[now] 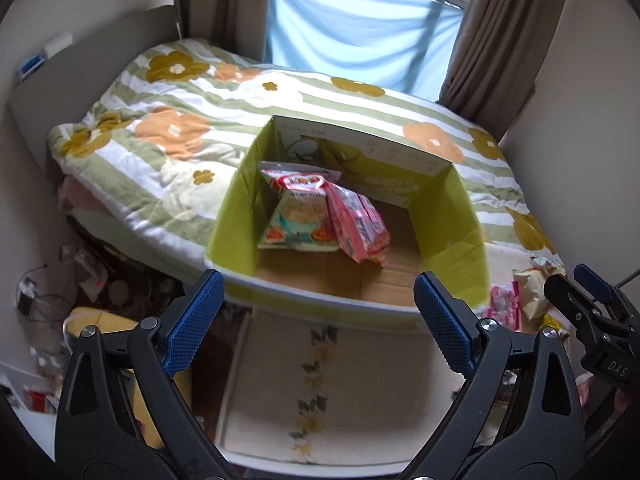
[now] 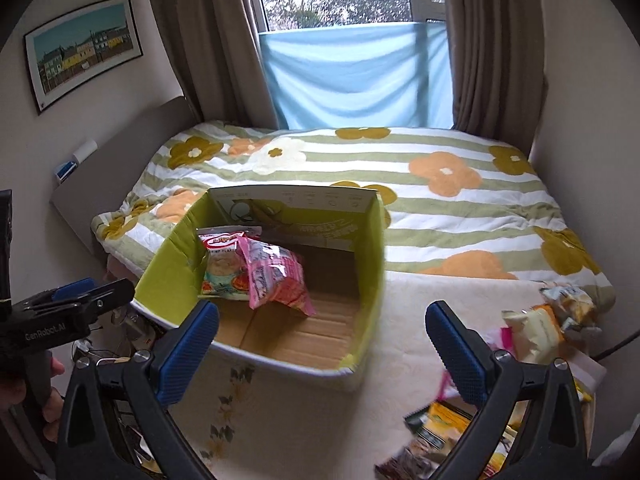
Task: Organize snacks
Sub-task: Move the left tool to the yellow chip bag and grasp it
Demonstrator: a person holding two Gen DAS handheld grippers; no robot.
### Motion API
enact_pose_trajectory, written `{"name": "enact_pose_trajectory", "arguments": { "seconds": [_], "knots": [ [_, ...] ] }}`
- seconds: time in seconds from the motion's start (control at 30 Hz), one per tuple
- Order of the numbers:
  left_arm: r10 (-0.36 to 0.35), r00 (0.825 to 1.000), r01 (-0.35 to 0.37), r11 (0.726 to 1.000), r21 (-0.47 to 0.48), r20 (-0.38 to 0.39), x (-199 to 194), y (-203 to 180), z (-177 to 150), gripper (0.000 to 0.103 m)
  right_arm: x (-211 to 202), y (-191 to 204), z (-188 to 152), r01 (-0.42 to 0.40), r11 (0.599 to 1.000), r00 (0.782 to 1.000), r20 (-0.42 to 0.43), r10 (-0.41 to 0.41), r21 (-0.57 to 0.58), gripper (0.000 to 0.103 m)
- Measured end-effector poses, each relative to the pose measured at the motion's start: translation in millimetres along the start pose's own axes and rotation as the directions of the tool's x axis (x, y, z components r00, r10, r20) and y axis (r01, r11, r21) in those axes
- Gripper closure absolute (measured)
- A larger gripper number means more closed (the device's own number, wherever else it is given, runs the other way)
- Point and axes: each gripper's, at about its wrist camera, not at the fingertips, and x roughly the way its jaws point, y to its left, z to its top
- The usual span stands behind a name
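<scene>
Left gripper [image 1: 320, 320]: jaws wide apart, holding nothing. Right gripper [image 2: 322, 344]: jaws wide apart, holding nothing. The open green cardboard box [image 1: 460, 216] rests on the bed's edge. Inside, a pink plastic snack bag [image 1: 358, 224] leans on a pale printed snack packet [image 1: 296, 220], long axes pointing toward the window. Loose snack packets [image 2: 544, 328] at right are blurred.

1. The left wrist view looks down from close by into the green box [image 1: 348, 216], facing the window [image 1: 360, 32].
2. The right wrist view faces likewise, set further right.
3. Both share box, bed [image 2: 440, 200] and window.
</scene>
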Motion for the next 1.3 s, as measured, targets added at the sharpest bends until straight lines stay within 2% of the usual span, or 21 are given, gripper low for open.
{"name": "enact_pose_trajectory", "arguments": {
  "seconds": [0.2, 0.37, 0.5, 0.63, 0.73, 0.9, 0.97, 1.13, 1.3],
  "knots": [
    [0.014, 1.000, -0.014, 1.000, -0.011, 0.016, -37, -37, -52, 0.008, -40, -37, -31, -0.025, 0.999, 1.000, 0.017, 0.024, 0.036, 0.000],
    [0.014, 1.000, -0.013, 1.000, -0.017, 0.024, -53, -69, -84, 0.008, -75, -78, -62, -0.022, 0.998, 1.000, 0.019, 0.021, 0.058, 0.000],
    [-0.026, 1.000, 0.026, 1.000, -0.014, 0.004, -51, -99, -105, 0.008, -87, -99, -78, 0.001, 0.998, 1.000, 0.015, -0.002, 0.057, 0.000],
    [-0.067, 0.997, 0.068, 0.997, 0.029, -0.035, -37, -130, -122, 0.008, -94, -129, -98, 0.016, 0.996, 1.000, -0.009, -0.016, 0.091, 0.000],
    [-0.111, 0.990, 0.116, 0.992, 0.056, -0.093, -17, -151, -129, 0.008, -92, -157, -117, 0.035, 0.986, 0.999, -0.044, -0.028, 0.163, 0.000],
    [-0.190, 0.959, 0.215, 0.971, 0.107, -0.209, 31, -182, -138, 0.008, -85, -180, -137, 0.063, 0.970, 0.996, -0.083, -0.044, 0.235, 0.000],
    [-0.209, 0.945, 0.247, 0.960, 0.133, -0.250, 50, -194, -142, 0.008, -77, -195, -152, 0.062, 0.946, 0.994, -0.105, -0.030, 0.319, 0.000],
    [-0.245, 0.908, 0.316, 0.933, 0.171, -0.341, 99, -217, -148, 0.008, -58, -207, -178, 0.072, 0.906, 0.989, -0.149, -0.010, 0.417, 0.000],
    [-0.258, 0.877, 0.359, 0.912, 0.197, -0.405, 132, -230, -152, 0.009, -42, -210, -188, 0.060, 0.881, 0.987, -0.159, 0.017, 0.469, 0.000]
  ]
}}
